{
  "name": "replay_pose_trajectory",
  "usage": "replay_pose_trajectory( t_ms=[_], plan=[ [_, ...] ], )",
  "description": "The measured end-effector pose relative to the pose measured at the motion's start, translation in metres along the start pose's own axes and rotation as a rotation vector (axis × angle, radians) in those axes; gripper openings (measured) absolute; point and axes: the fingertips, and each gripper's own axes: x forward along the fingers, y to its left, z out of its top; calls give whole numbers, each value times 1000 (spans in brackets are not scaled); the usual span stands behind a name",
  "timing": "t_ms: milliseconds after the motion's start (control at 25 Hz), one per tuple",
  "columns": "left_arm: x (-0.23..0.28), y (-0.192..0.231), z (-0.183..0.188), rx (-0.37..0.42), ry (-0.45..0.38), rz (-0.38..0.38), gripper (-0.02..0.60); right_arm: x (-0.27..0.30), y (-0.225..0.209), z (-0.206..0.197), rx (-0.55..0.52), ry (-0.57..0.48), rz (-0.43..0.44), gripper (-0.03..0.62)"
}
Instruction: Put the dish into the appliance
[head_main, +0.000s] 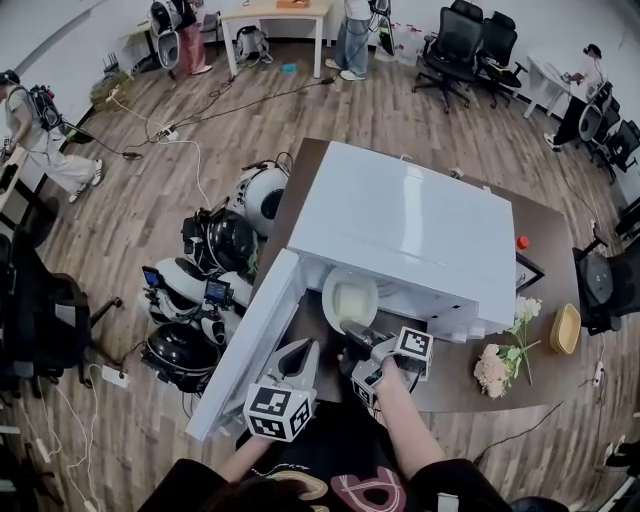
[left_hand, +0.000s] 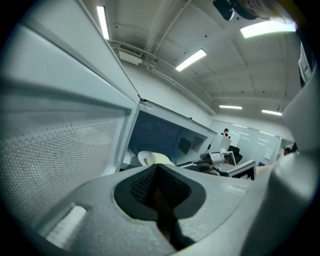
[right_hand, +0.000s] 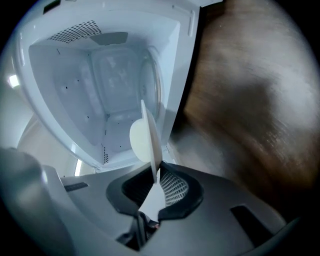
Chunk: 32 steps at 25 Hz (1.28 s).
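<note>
A white microwave (head_main: 410, 225) stands on a brown table (head_main: 545, 225), its door (head_main: 245, 350) swung open to the left. My right gripper (head_main: 354, 347) is shut on the rim of a white dish (head_main: 350, 298), which sits right at the oven's mouth. In the right gripper view the dish (right_hand: 145, 140) stands edge-on between the jaws of the right gripper (right_hand: 155, 182), with the empty white cavity (right_hand: 100, 80) behind it. My left gripper (head_main: 303, 352) is shut and empty, close beside the open door. In the left gripper view the left gripper (left_hand: 157, 172) faces the dish (left_hand: 154, 159).
Pale flowers (head_main: 500, 360), a yellow bowl (head_main: 565, 328) and a small red thing (head_main: 521, 241) lie on the table's right side. Black and white gear (head_main: 215, 270) is piled on the floor left of the door. Office chairs and people stand farther off.
</note>
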Motion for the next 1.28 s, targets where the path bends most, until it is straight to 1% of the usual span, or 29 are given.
replay_pose_trajectory(
  t_ms=[240, 400, 640, 880, 1000, 1120, 1280],
  plan=[
    [0, 3, 0, -8, -1, 18, 9, 4, 2, 8, 38, -4, 20, 43],
    [1, 6, -2, -28, 2, 30, 9, 7, 3, 11, 31, -5, 14, 43],
    [3, 5, -3, -30, 3, 36, 9, 10, 2, 19, 27, -11, -8, 41],
    [6, 9, -7, -36, 13, 52, 9, 14, 5, 29, 33, -21, 0, 41],
    [6, 12, -9, -39, 21, 68, 9, 16, 5, 33, 23, -29, -10, 40],
    [5, 12, -8, -43, 17, 67, 9, 17, 8, 36, 29, -31, -5, 41],
    [7, 13, -11, -47, 41, 73, 9, 20, 9, 41, 33, -39, -8, 40]
  ],
)
